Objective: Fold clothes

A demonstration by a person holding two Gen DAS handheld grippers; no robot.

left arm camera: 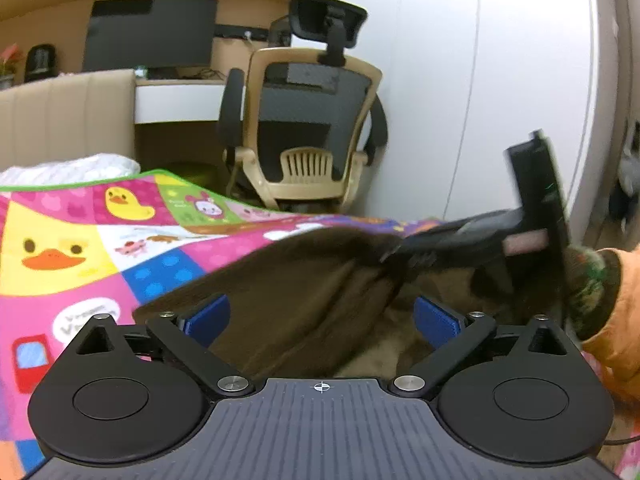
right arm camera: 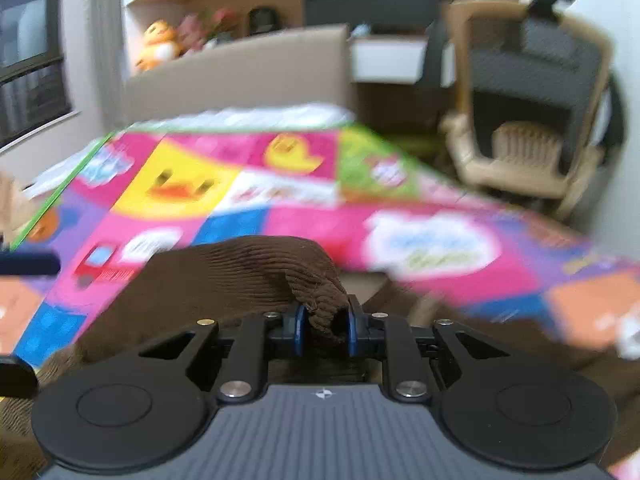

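Note:
A brown corduroy garment lies on a bright cartoon play mat. My left gripper is open, its blue pads spread wide just above the cloth with nothing pinched. The right gripper reaches in from the right in the left wrist view and lifts a corner of the cloth. In the right wrist view the right gripper is shut on a bunched fold of the brown garment, which is raised over the mat. That view is motion-blurred.
A beige and black office chair stands past the mat's far edge, next to a desk with a dark monitor. A beige headboard and white bedding sit at the back left. An orange sleeve is at the right.

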